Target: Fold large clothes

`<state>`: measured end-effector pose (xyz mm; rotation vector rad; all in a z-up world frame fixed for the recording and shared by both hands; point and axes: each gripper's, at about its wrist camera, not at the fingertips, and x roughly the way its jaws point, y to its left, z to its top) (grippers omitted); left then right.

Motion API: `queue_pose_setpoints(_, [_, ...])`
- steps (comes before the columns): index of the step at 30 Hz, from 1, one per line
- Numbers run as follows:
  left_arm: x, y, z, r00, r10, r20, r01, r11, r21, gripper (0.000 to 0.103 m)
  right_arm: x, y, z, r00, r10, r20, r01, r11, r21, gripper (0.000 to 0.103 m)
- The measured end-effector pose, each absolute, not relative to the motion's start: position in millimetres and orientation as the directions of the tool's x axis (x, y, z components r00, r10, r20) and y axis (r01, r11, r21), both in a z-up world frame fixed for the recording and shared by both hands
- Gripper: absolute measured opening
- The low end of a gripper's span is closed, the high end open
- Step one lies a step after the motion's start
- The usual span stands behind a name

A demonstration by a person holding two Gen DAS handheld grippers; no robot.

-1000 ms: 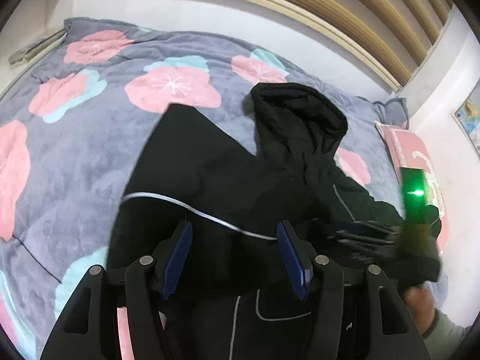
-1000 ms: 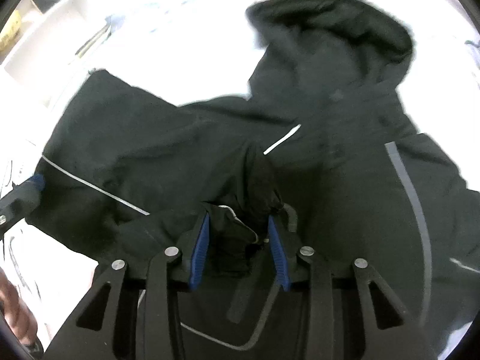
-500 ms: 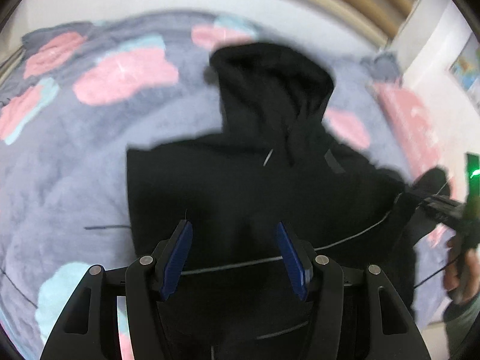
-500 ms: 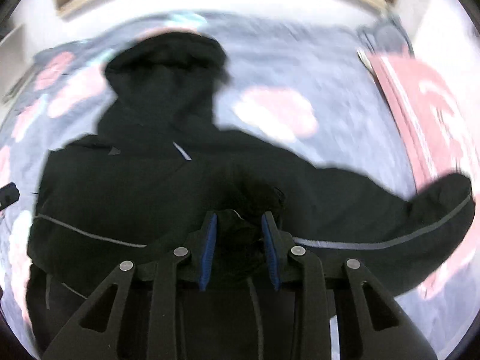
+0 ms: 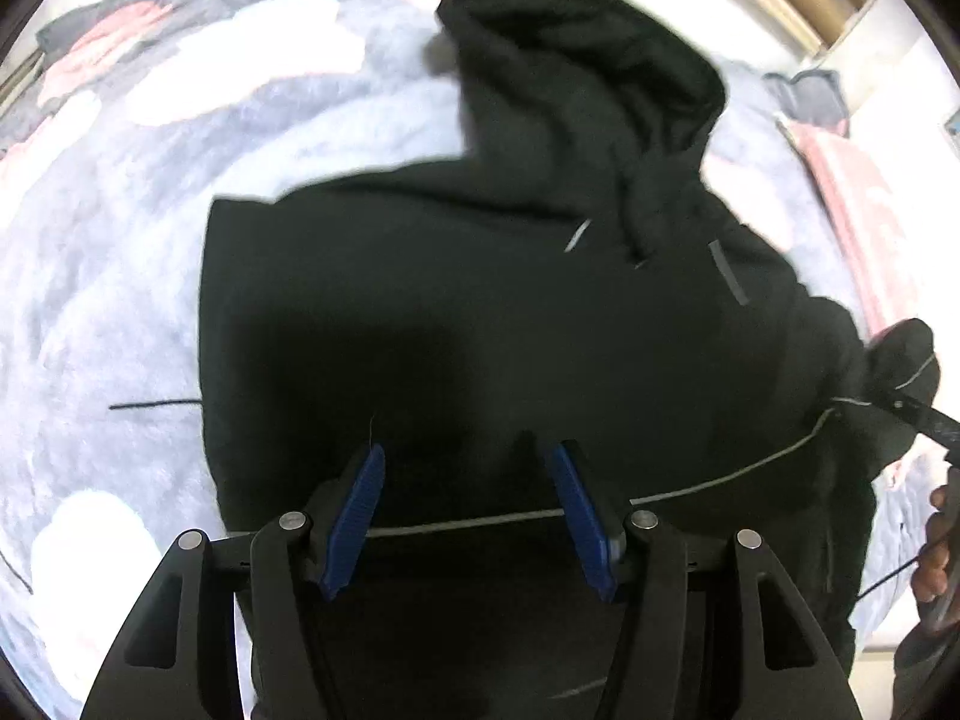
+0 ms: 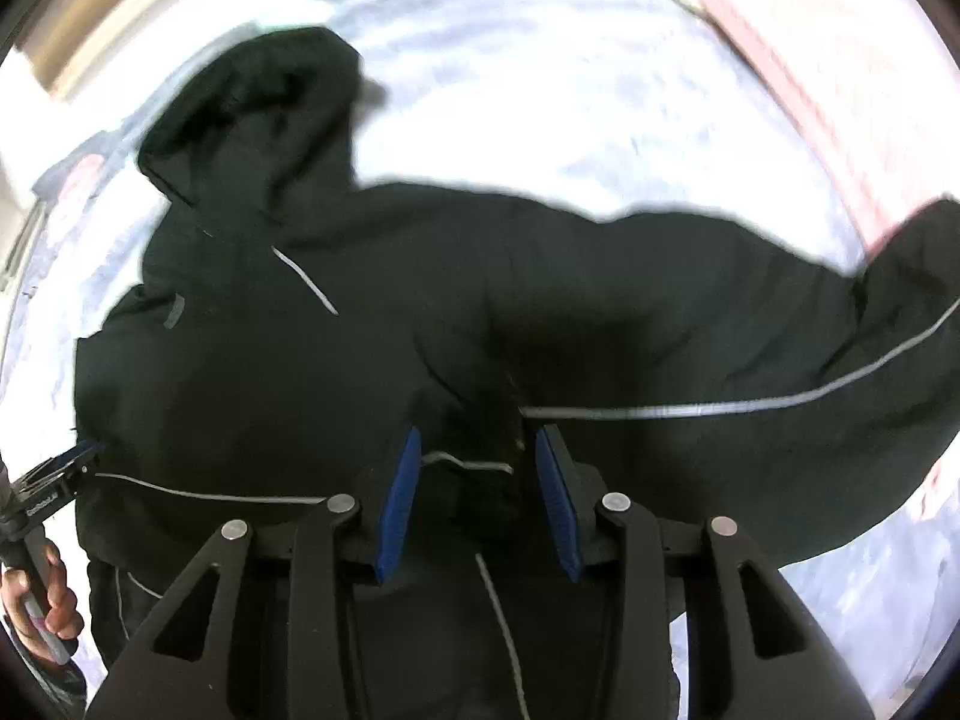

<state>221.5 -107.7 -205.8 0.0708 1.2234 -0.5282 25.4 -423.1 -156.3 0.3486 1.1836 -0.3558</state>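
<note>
Moved: jacket [image 5: 480,312] now spread flat on the bed [image 5: 120,276], sleeve [image 6: 780,360] out rightward.
Right gripper [image 6: 477,480]: jaws just opened, fabric loose between.
Left gripper [image 5: 468,510]: open, empty.
Next: fold the sleeve inward.

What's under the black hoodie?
The hoodie lies on a grey blanket with pink flowers, which shows all around it. Whatever lies directly beneath the hoodie is covered, so I can't tell.

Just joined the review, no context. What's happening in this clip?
A person is folding a black hooded jacket spread on a flowered blanket, a handheld tool in each hand. The right tool has just been opening, with a bunched bit of the jacket's fabric between its pads. The left tool hangs open over the lower body. The hood lies flat and one sleeve is stretched out sideways.
</note>
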Motion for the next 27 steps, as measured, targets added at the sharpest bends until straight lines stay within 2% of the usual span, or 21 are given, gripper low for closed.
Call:
queue_pose_setpoints(3, [215.2,-110.2,-207.7,0.236,-0.344,-0.909,0.425,0.878,-0.221,0.06,35.7,-403.6,-165.5,0.329,-0.076,-0.941,0.398,0.915,0.065,0.044])
queue_pose_setpoints(6, [216.8,-113.9,-240.0,0.181,-0.212,-0.96,0.393,0.911,-0.128,0.06,43.0,-392.8,-204.2,0.251,-0.08,-0.965,0.397,0.917,0.027,0.043])
queue_pose_setpoints(8, [215.0,-114.0,-247.3,0.186,-0.218,-0.958,0.393,0.91,-0.131,0.06,47.2,-387.7,-232.0,0.166,-0.136,-0.977,0.397,0.916,-0.06,0.043])
queue_pose_setpoints(10, [212.4,-118.5,-241.3,0.194,-0.187,-0.963,0.399,0.912,-0.097,0.06,47.9,-385.9,-236.3,0.147,-0.149,-0.978,0.399,0.913,-0.08,0.043])
queue_pose_setpoints(13, [201.8,-121.7,-223.5,0.221,-0.175,-0.959,0.42,0.905,-0.068,0.06,47.2,-386.9,-216.6,0.152,-0.13,-0.98,0.425,0.904,-0.055,0.043])
queue_pose_setpoints(19, [153.3,-103.2,-180.4,0.244,-0.24,-0.939,0.433,0.894,-0.116,0.06,4.5,-392.0,-162.2,0.25,-0.067,-0.966,0.478,0.876,0.063,0.045])
queue_pose_setpoints(23, [126.1,-96.0,-159.8,0.247,-0.286,-0.926,0.421,0.892,-0.163,0.06,-38.2,-401.6,-136.5,0.277,-0.08,-0.958,0.512,0.856,0.077,0.056])
queue_pose_setpoints(27, [98.3,-112.0,-142.1,0.233,-0.326,-0.916,0.453,0.87,-0.195,0.06,-80.0,-423.4,-110.9,0.314,-0.106,-0.944,0.565,0.82,0.096,0.058])
